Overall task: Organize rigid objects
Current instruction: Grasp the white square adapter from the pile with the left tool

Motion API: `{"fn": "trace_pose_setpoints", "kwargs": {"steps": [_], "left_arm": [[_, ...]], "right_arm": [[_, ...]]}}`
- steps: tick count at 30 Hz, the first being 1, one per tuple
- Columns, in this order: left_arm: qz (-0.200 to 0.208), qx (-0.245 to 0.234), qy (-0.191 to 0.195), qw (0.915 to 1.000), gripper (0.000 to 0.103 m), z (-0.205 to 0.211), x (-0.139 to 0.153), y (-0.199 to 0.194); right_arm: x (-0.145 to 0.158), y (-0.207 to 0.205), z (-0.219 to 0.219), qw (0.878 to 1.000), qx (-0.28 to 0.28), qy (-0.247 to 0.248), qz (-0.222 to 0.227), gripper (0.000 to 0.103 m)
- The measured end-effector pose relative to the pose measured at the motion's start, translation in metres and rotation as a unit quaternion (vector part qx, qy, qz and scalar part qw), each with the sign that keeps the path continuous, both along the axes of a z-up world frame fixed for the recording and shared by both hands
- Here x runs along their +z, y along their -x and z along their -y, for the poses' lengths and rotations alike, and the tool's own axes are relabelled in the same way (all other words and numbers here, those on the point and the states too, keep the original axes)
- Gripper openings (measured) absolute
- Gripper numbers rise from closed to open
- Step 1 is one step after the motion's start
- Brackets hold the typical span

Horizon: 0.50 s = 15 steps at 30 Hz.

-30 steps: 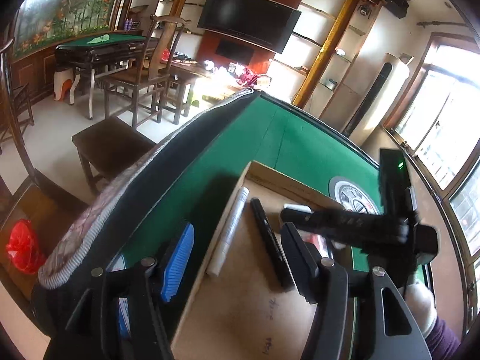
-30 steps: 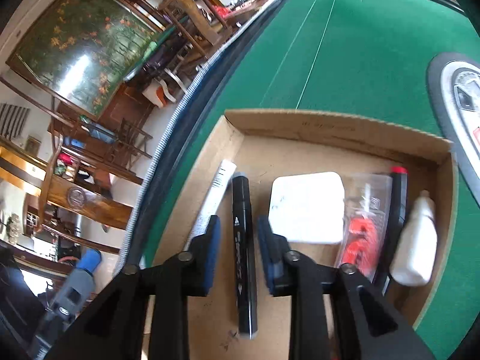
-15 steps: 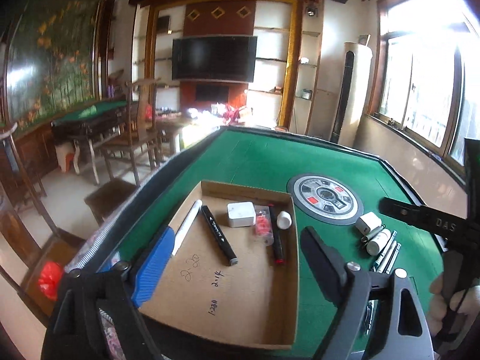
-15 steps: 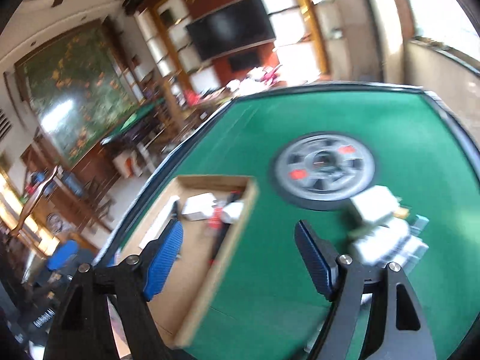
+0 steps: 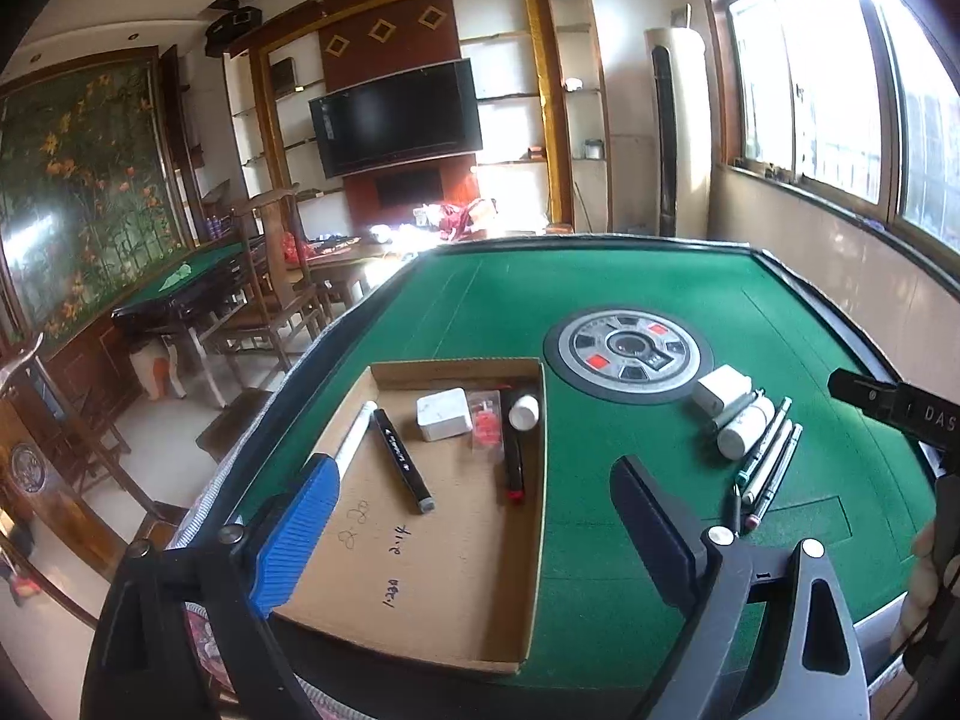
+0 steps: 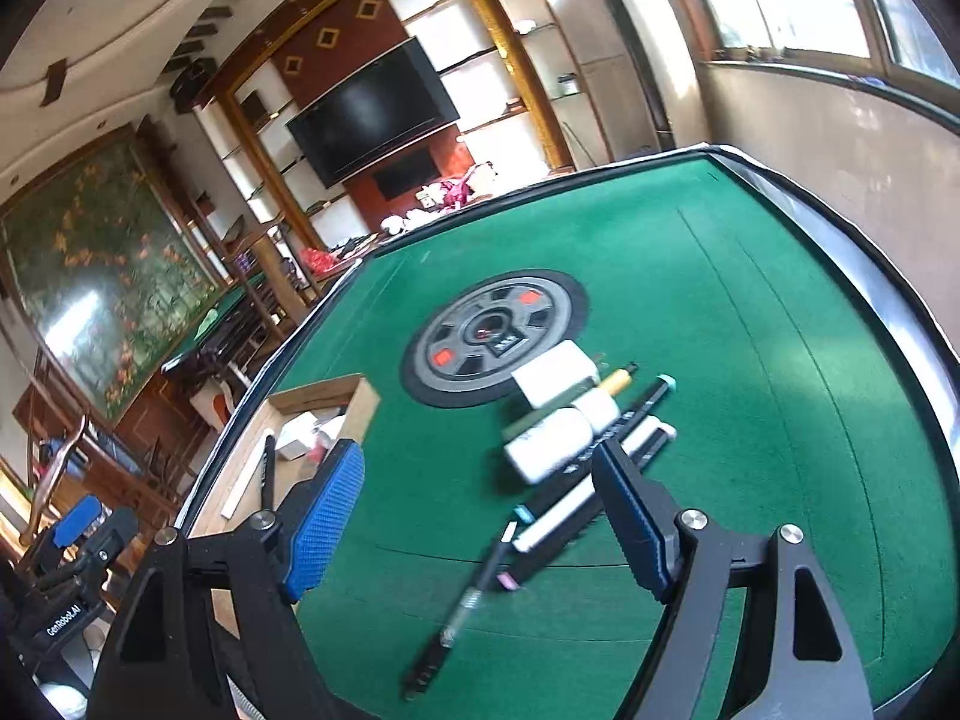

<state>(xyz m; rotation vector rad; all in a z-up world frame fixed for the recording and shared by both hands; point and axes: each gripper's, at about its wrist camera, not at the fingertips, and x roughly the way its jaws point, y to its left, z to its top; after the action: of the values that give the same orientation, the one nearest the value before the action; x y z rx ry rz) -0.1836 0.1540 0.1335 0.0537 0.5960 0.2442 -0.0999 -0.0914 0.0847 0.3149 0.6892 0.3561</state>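
both grippers point(image 5: 474, 534) point(image 6: 480, 516) wide, empty

Two wrist fisheyes, both raised above the near edge of the green table point(image 5: 660, 288) and tilted down toward the far wall, left over the cardboard tray point(image 5: 456, 369), right over the loose pens point(image 6: 594, 468), sharing tray, pens and round centre disc point(image 5: 629, 355).

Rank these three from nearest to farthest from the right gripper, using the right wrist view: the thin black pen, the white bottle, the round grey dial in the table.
1. The thin black pen, lying on the felt just ahead of the open right gripper.
2. The white bottle, farther out in the pile of loose items.
3. The round grey dial, beyond the pile at the table's centre.
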Motion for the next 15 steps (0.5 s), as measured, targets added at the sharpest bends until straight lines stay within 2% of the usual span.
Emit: {"fn": "trace_pose_setpoints", "kwargs": {"steps": [5,15], "left_arm": [[-0.025,-0.007,-0.018,0.9995,0.094,0.015,-0.011,-0.022],[-0.092,-0.03,-0.026,0.995,0.094,0.034,-0.05,-0.073]], "right_arm": [[-0.011,-0.013,0.022,1.0,-0.019,-0.011,-0.01,0.078],[-0.027,-0.063,0.053,0.998,-0.05,-0.007,-0.03,0.078]]}}
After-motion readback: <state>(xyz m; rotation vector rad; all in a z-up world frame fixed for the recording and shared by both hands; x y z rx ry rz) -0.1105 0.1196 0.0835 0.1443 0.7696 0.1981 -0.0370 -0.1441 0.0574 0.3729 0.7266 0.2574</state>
